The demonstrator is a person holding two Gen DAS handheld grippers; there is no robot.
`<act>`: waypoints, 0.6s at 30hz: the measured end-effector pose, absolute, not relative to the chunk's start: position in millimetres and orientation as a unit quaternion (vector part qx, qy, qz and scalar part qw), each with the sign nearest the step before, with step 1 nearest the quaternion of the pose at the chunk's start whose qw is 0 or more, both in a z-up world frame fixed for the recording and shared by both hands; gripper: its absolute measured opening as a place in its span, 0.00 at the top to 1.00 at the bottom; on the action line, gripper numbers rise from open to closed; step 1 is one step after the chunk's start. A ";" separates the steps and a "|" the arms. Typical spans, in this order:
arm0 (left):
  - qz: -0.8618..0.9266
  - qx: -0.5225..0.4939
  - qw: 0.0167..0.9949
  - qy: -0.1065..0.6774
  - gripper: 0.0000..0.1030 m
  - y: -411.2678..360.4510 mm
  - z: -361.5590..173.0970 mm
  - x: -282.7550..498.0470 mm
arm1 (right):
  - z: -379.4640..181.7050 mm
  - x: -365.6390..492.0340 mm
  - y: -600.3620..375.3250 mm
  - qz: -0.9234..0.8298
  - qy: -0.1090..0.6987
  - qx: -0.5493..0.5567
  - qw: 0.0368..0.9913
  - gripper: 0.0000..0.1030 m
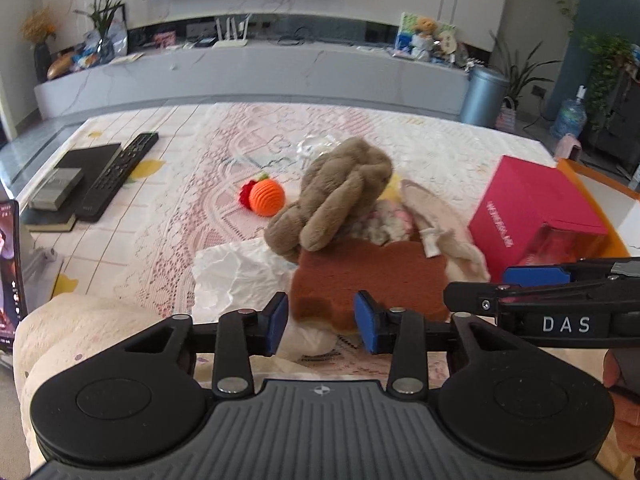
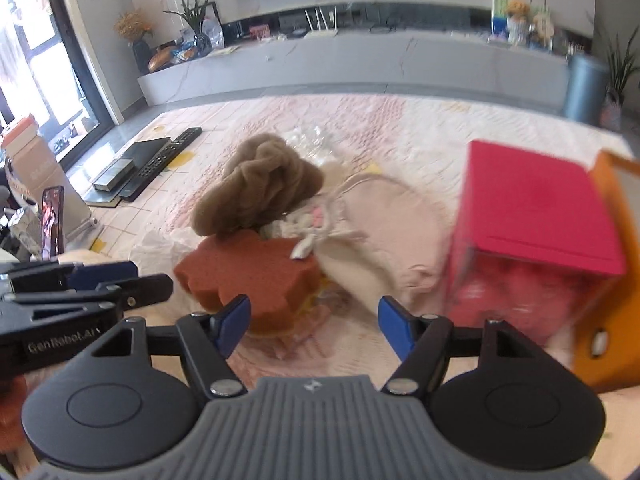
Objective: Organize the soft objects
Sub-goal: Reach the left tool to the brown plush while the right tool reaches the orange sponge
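A brown plush toy (image 1: 340, 192) lies on top of a rust-brown sponge (image 1: 372, 280) and a beige cloth pouch (image 1: 440, 224) on the lace-covered table (image 1: 240, 152). An orange knitted ball (image 1: 266, 198) sits to the left of them. My left gripper (image 1: 322, 322) is open, its blue pads either side of the sponge's near edge. The same plush toy (image 2: 256, 192), sponge (image 2: 248, 276) and pouch (image 2: 384, 224) show in the right wrist view. My right gripper (image 2: 314, 326) is open and empty, just right of the sponge.
A red box (image 1: 536, 216) stands at the right beside an orange tray (image 2: 612, 280). A remote (image 1: 120, 172), a dark book and a phone (image 1: 8, 272) are at the left. White crumpled paper (image 1: 236, 272) lies by the sponge. A cream cushion (image 1: 80, 328) is near left.
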State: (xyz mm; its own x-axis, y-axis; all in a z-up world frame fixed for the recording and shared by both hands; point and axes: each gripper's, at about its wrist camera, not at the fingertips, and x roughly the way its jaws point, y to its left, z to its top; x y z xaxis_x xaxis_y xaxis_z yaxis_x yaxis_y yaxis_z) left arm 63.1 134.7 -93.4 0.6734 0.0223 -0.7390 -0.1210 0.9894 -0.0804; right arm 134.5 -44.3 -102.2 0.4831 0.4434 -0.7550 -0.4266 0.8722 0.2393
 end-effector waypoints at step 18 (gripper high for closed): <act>0.060 -0.093 0.870 0.481 0.68 144.2 -122.2 83.1 | -142.8 165.3 -14.5 0.267 0.509 0.084 0.814 0.48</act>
State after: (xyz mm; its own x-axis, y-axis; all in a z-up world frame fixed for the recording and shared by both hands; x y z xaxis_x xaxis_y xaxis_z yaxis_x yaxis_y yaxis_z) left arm 83.1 144.2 -122.2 0.5297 0.0154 -0.8481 -0.1942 0.9755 -0.1036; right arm 165.3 -14.5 -142.8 0.3399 0.5199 -0.7837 -0.3494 0.8435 0.4080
